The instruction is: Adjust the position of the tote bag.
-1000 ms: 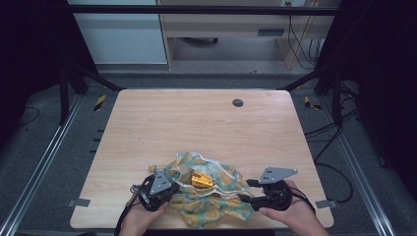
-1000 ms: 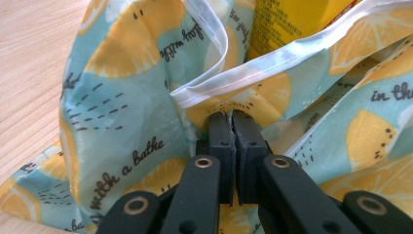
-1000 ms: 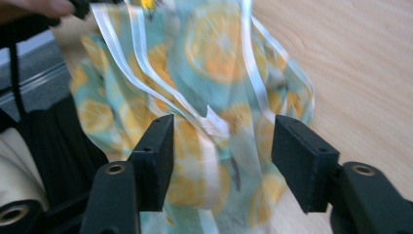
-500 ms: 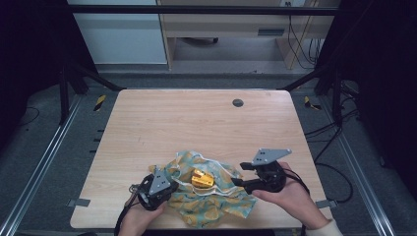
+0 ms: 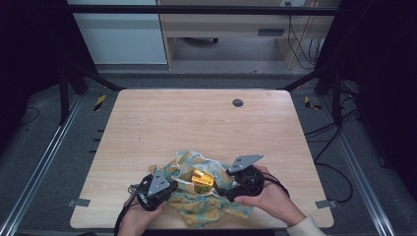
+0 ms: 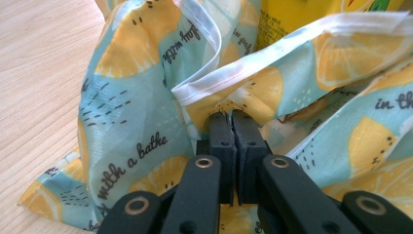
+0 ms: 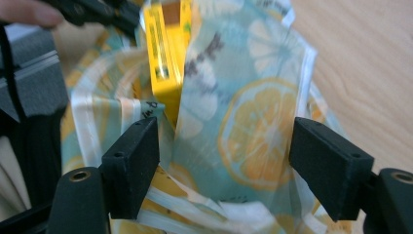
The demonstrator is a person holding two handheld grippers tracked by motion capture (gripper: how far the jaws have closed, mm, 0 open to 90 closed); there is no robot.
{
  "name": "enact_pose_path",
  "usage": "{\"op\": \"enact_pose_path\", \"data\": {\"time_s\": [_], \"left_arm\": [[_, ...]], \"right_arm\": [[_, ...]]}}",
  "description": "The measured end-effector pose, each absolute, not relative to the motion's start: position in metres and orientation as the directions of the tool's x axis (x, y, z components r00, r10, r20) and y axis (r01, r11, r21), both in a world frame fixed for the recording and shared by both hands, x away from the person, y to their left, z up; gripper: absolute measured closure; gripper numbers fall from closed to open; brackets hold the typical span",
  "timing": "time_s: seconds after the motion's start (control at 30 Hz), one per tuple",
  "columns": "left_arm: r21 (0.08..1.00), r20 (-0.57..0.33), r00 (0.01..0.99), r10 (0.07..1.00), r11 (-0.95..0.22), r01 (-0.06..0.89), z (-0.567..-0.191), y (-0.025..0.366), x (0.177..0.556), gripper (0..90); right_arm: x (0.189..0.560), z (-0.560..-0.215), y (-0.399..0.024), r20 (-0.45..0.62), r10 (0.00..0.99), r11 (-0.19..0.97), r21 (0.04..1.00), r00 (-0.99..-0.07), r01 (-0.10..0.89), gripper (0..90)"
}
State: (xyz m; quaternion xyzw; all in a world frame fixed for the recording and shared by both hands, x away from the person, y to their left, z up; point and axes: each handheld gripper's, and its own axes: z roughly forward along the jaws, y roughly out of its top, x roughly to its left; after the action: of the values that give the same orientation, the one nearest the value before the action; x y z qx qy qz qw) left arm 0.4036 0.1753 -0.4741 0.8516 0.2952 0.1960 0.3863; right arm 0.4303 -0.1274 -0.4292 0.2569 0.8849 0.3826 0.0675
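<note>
A lemon-print cloth [image 5: 209,212] with a white hem lies bunched at the near edge of the wooden table [image 5: 196,123], and a yellow carton [image 5: 202,180] stands in its folds. My left gripper [image 5: 170,189] is shut on the cloth's hem [image 6: 214,80], left of the carton [image 6: 292,14]. To the carton's right is my right gripper [image 5: 222,191]. Its jaws have just been opening and stand wide, with a fold of cloth [image 7: 253,126] loose between them and untouched by the pads. The carton [image 7: 165,53] stands just beyond that fold.
A dark round grommet [image 5: 237,103] sits in the table's far half. Metal rails [image 5: 39,167] run along both sides of the table, and cables [image 5: 324,132] trail on the floor at the right. The left gripper [image 7: 97,12] shows at the top left of the right gripper view.
My right gripper has moved left toward the carton and its jaws have spread wider. The left gripper has kept still, shut on the hem.
</note>
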Motion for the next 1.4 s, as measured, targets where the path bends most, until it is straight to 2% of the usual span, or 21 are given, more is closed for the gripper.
{"op": "enact_pose_path", "data": {"time_s": [0.03,0.07,0.1,0.13,0.17,0.2,0.33,0.77,1.13,1.4], "left_arm": [[0.772,0.108,0.750,0.652,-0.530,0.350,-0.474,0.175,0.403,88.9],[0.772,0.109,0.751,0.651,-0.532,0.348,-0.474,0.175,0.403,88.9],[0.770,0.113,0.752,0.649,-0.535,0.347,-0.474,0.174,0.403,89.0],[0.770,0.113,0.753,0.649,-0.536,0.346,-0.474,0.174,0.402,89.0],[0.769,0.113,0.754,0.647,-0.538,0.346,-0.474,0.174,0.402,89.2],[0.768,0.115,0.755,0.645,-0.540,0.345,-0.475,0.173,0.402,89.2],[0.759,0.121,0.761,0.637,-0.553,0.342,-0.475,0.173,0.401,89.7],[0.723,0.164,0.772,0.615,-0.607,0.330,-0.477,0.171,0.396,89.8],[0.646,0.189,0.799,0.571,-0.685,0.336,-0.484,0.171,0.393,89.8],[0.625,0.175,0.799,0.575,-0.692,0.361,-0.487,0.173,0.393,89.8]], "right_arm": [[0.431,-0.434,-0.128,0.074,0.509,0.581,0.705,-0.857,0.406,37.1],[0.431,-0.434,-0.128,0.074,0.509,0.581,0.705,-0.857,0.406,37.1],[0.433,-0.436,-0.130,0.068,0.522,0.583,0.699,-0.850,0.414,49.1],[0.433,-0.436,-0.130,0.068,0.522,0.583,0.699,-0.850,0.414,49.1],[0.435,-0.436,-0.133,0.071,0.525,0.579,0.701,-0.848,0.417,63.7],[0.435,-0.436,-0.133,0.071,0.525,0.579,0.701,-0.848,0.417,63.7],[0.444,-0.435,-0.139,0.078,0.545,0.555,0.713,-0.835,0.429,86.1],[0.482,-0.443,-0.149,0.141,0.631,0.470,0.713,-0.763,0.521,90.0],[0.496,-0.460,-0.151,0.163,0.665,0.467,0.671,-0.729,0.576,90.0],[0.504,-0.465,-0.156,0.149,0.684,0.467,0.662,-0.714,0.586,90.0]]}}
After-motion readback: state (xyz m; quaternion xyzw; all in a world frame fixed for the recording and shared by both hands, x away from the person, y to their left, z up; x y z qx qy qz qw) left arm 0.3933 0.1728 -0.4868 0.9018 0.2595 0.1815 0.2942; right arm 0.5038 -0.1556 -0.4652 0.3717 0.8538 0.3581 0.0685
